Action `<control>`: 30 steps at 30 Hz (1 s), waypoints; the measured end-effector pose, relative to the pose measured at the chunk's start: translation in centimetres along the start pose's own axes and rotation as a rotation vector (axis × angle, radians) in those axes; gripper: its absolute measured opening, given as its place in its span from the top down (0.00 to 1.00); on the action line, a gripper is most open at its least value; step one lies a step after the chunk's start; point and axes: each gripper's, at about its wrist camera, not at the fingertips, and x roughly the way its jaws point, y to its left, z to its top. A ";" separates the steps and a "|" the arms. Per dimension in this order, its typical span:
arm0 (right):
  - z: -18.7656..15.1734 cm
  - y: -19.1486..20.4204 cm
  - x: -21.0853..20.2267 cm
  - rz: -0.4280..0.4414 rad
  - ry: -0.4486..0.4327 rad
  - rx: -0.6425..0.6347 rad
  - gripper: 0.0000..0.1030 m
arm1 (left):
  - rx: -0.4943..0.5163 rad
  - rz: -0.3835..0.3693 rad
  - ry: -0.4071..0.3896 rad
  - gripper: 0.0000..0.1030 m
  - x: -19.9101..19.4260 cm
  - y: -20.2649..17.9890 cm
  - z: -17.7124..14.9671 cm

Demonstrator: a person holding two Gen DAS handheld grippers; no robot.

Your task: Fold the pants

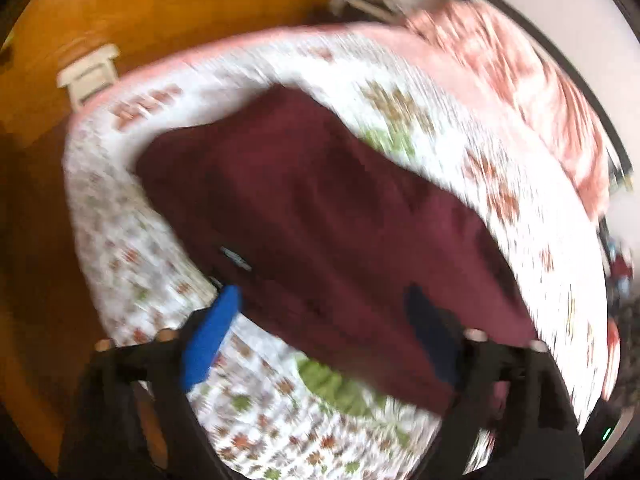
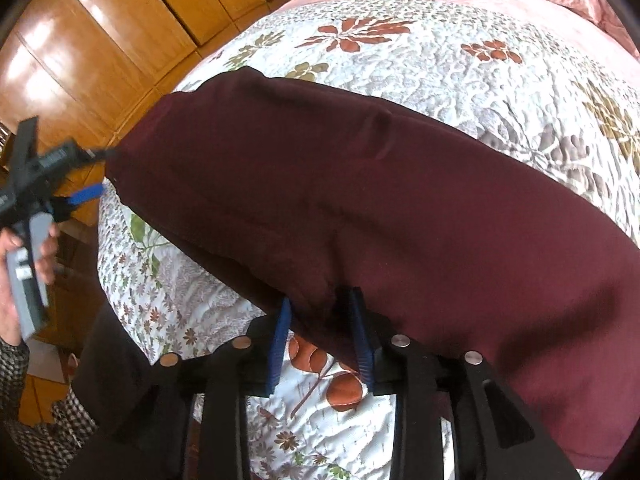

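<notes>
One pair of maroon pants (image 2: 360, 200) lies on one quilted bed (image 2: 440, 60). Right tool (image 2: 324, 340): jaws slightly parted, pants edge between them. Left tool (image 1: 320, 340): spread wide, empty, above the pants.

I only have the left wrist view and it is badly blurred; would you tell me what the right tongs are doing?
Observer: The right tongs straddle the near edge of the maroon pants; their pads stand apart and do not seem to pinch the cloth.
Operator: Thank you. How do my left tongs look from there?
Observer: The left tongs are open, off the side of the bed, beside the pants' left end.
Operator: Do the pants lie tidy?
Observer: They lie as one long smooth band across the floral quilt, with one slight crease near the far edge.
</notes>
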 end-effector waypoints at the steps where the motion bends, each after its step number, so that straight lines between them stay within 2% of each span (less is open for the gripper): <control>1: 0.0 0.0 0.0 -0.001 0.000 0.004 0.69 | -0.022 0.011 -0.002 0.14 -0.1 0.4 0.7; 3: 0.1 0.1 0.0 -0.007 0.001 0.013 0.69 | -0.087 -0.004 0.049 0.17 0.4 1.9 1.9; 4: 0.1 0.1 -0.2 -0.008 0.003 0.021 0.69 | -0.133 -0.017 0.082 0.29 0.6 2.9 2.2; 5: 0.1 0.0 -0.5 -0.008 0.002 0.029 0.68 | -0.181 -0.043 0.105 0.36 0.8 3.5 2.1; 7: 0.0 -0.3 -1.4 -0.003 -0.013 0.050 0.64 | -0.228 -0.109 0.129 0.36 0.7 4.0 1.4; 11: -1.0 -2.1 -4.9 0.029 -0.083 0.141 0.62 | -0.119 -0.155 0.103 0.33 -0.5 0.5 -0.6; 16: -3.6 -5.0 -8.3 0.063 -0.133 0.295 0.62 | 0.098 -0.329 0.225 0.31 0.0 -6.3 -4.7; 18: -5.1 -6.1 -9.1 0.105 -0.151 0.365 0.61 | 0.174 -0.360 0.257 0.35 0.7 -8.4 -6.1; 22: -6.3 -6.9 -9.1 0.161 -0.143 0.444 0.61 | 0.313 -0.430 0.282 0.36 1.9 -12.5 -8.1; 24: -6.3 -6.5 -8.5 0.183 -0.136 0.455 0.61 | 0.383 -0.409 0.309 0.35 3.6 -13.9 -8.8; 25: -6.3 -6.3 -8.2 0.185 -0.129 0.453 0.61 | 0.423 -0.367 0.332 0.35 4.6 -14.4 -9.3; 26: -6.2 -6.0 -7.9 0.180 -0.118 0.449 0.61 | 0.460 -0.309 0.373 0.41 5.8 -14.5 -9.8; 27: -6.2 -5.9 -7.7 0.175 -0.110 0.443 0.61 | 0.493 -0.274 0.416 0.42 6.7 -14.1 -10.7; 28: -6.3 -5.6 -7.5 0.174 -0.104 0.434 0.61 | 0.526 -0.277 0.398 0.46 6.5 -13.9 -11.0; 30: -5.7 -4.6 -7.3 0.196 -0.110 0.410 0.60 | 0.595 -0.281 0.384 0.47 5.6 -13.8 -11.3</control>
